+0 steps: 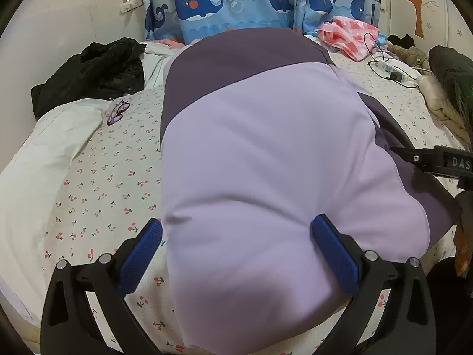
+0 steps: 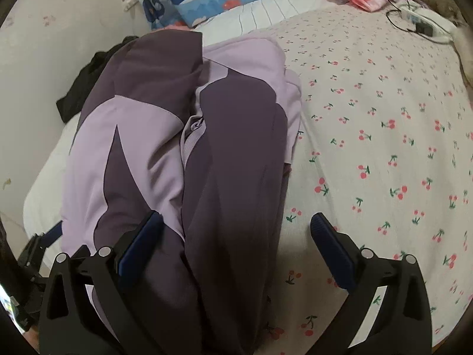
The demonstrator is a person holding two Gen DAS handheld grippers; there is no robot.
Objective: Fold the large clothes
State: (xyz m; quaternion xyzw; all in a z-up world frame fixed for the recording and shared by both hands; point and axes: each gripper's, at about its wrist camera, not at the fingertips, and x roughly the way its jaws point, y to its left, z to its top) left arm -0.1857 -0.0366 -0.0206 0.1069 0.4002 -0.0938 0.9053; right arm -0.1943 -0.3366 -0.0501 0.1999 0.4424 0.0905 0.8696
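A large jacket (image 1: 266,153) in lilac and dark purple panels lies folded lengthwise on the cherry-print bed sheet (image 1: 112,183). My left gripper (image 1: 236,251) is open just above its near end, the lilac cloth spreading between and under the blue pads (image 1: 145,251). The right gripper (image 1: 408,155) pokes in from the right edge, against the jacket's dark side. In the right wrist view the jacket (image 2: 224,153) shows its zip and dark sleeves. There my right gripper (image 2: 236,245) is open, its left finger over the dark cloth, its right finger over the sheet (image 2: 384,148). The left gripper (image 2: 51,232) shows at the lower left.
A black garment (image 1: 97,68) lies at the back left beside a white quilt (image 1: 44,153). Whale-print fabric (image 1: 224,3) lines the head of the bed. A pink checked bag (image 1: 348,37), a power strip with cables (image 1: 390,69) and dark clothes (image 1: 452,74) sit at the back right.
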